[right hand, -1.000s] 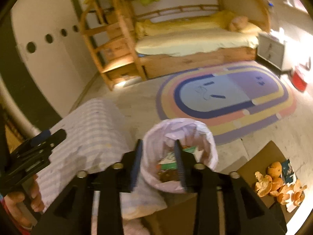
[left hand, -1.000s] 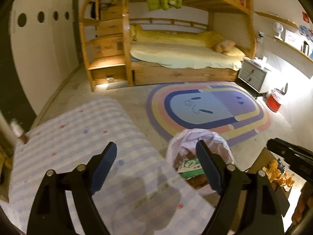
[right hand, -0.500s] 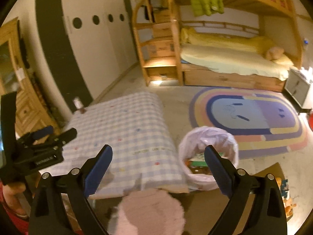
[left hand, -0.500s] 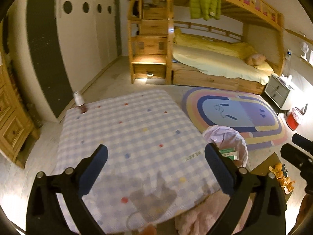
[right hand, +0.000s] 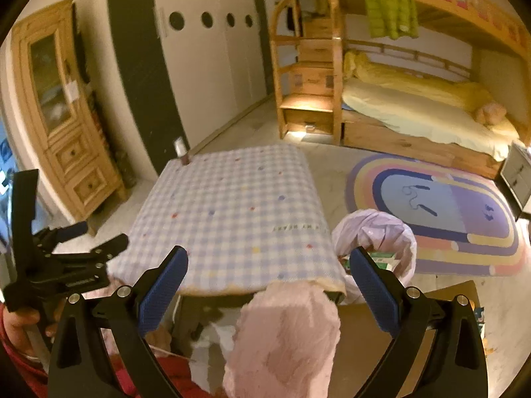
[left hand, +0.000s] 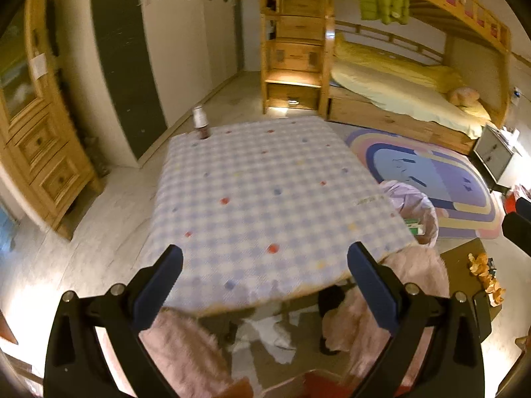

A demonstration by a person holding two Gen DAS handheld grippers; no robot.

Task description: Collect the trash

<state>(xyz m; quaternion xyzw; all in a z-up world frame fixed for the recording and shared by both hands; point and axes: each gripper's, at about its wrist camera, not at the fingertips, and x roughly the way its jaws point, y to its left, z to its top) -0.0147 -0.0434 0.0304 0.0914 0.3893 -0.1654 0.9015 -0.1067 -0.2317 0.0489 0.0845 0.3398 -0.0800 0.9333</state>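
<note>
Both grippers pulled back; trash bin (right hand: 375, 235) beside right fingers (right hand: 371, 285).

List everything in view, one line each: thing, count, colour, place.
table: one, blue-white check cloth, centre.
bottle: one, white over dark red, table's far left corner.
trash bin: one, pale pink liner, floor right of the table, holding a green-white carton.
orange peels: one pile, orange, on cardboard at right.
rug: one, rainbow-ringed, by the bed.
bunk bed: one, wood, yellow bedding.
jacket: one, green, on the top rail.
cabinet: one, wood, left wall.
left hand-held gripper: open, empty.
right hand-held gripper: open, empty.
</note>
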